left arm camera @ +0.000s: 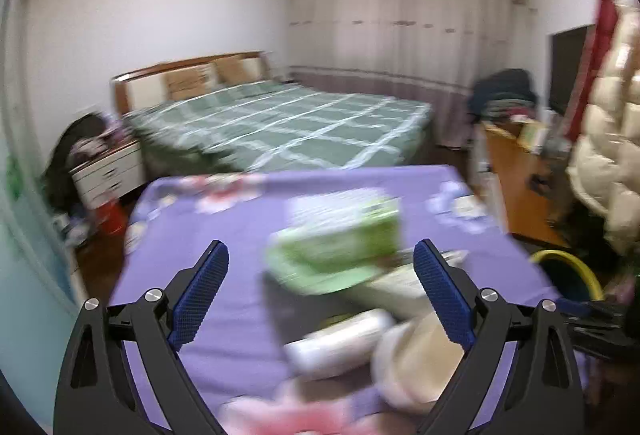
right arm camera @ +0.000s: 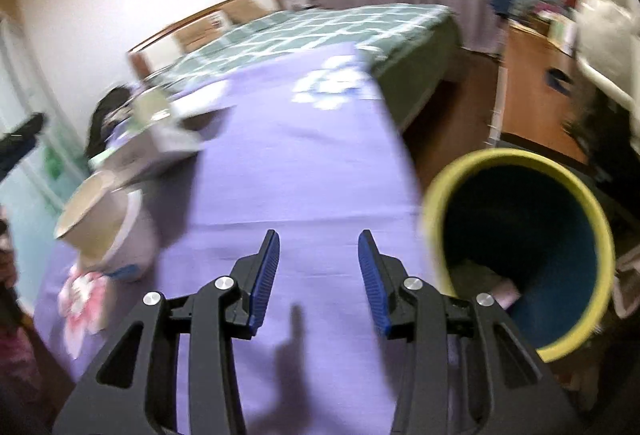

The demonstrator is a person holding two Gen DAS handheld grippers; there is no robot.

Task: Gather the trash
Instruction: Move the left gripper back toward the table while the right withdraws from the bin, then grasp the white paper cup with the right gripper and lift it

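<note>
On the purple cloth-covered table (left arm camera: 208, 231) lie a green-and-white tissue pack (left arm camera: 340, 239), a white plastic roll (left arm camera: 340, 343) and a paper bowl (left arm camera: 416, 355). My left gripper (left arm camera: 320, 255) is open and empty, held above the table with the tissue pack between and beyond its fingers. In the right wrist view the paper bowl (right arm camera: 96, 219) and a box-like pack (right arm camera: 160, 139) sit at the table's left. My right gripper (right arm camera: 318, 241) is open and empty above the bare cloth (right arm camera: 296, 163). A yellow-rimmed dark bin (right arm camera: 520, 247) stands off the table's right edge, with some litter inside.
A bed with a green checked cover (left arm camera: 280, 123) stands beyond the table. A white nightstand (left arm camera: 108, 171) is at the left, a wooden desk (left arm camera: 516, 175) and hanging coats (left arm camera: 608, 139) at the right. The bin's rim (left arm camera: 568, 263) shows at the table's right.
</note>
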